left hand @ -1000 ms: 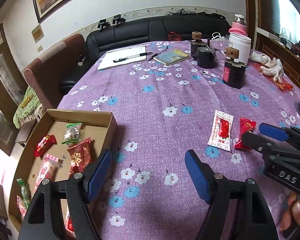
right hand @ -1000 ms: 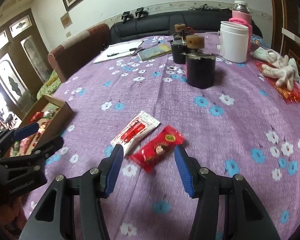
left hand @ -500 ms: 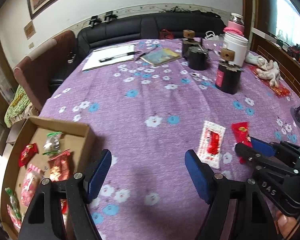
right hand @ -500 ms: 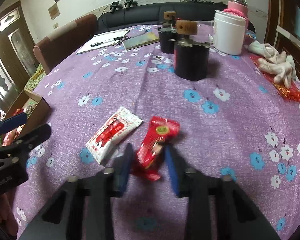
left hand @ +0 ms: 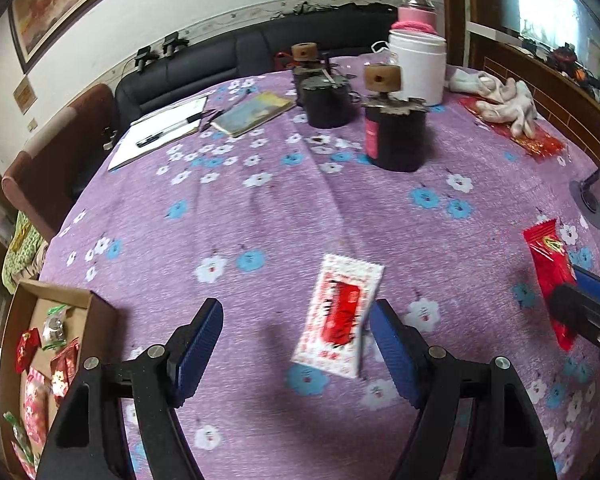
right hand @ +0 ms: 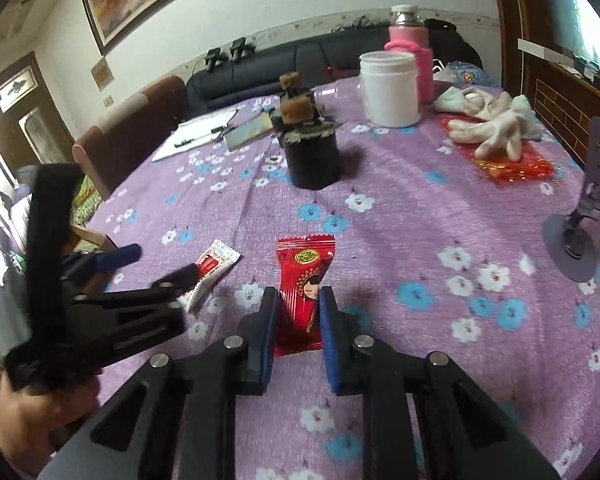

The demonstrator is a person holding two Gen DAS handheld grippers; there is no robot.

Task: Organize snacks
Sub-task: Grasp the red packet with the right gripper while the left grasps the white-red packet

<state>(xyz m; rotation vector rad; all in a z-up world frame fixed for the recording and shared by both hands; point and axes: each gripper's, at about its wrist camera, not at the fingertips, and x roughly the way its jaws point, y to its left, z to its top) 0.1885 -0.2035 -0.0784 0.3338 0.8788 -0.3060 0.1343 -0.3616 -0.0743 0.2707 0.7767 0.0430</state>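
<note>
Red glossy snack packet [right hand: 305,285], yellow-green logo and cartoon face, pinched between right gripper [right hand: 299,336] blue pads over the purple floral tablecloth [right hand: 400,240]. White-and-red sachet [left hand: 340,316] lies flat between the spread-apart jaws of the left gripper [left hand: 296,344], untouched.

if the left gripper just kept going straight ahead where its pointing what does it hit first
Most likely the white-and-red snack packet: it lies on the purple tablecloth just ahead of the open left gripper, near its right finger. Depth is hard to judge in this fisheye view.
</note>
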